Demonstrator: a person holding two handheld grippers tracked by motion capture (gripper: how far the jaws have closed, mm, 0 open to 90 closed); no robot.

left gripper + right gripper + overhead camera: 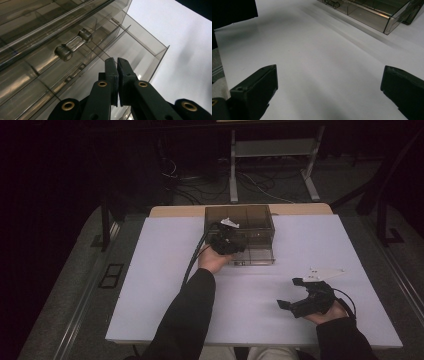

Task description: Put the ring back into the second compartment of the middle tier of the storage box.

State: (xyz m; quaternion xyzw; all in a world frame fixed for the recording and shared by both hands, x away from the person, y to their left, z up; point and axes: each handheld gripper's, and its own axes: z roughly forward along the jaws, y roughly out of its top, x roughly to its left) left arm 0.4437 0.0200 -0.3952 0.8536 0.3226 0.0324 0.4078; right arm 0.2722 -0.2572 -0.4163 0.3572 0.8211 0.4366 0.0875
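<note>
High view, left hand-held gripper (226, 241) closed over clear box (260, 215)

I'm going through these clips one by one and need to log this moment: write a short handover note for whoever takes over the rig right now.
Left gripper: jaws shut, nothing visible between them, tips right at the clear smoky plastic box at the far middle of the table.
Right gripper: jaws wide open and empty, held low over the near right of the table, away from the box.
Box: its drawer stands pulled out toward the person; the handle bar lies just beside the left gripper's tips, not gripped.
Done: drawer appears open.
Left: cannot tell whether anything goes in; probably work the drawer with the left gripper.
</note>
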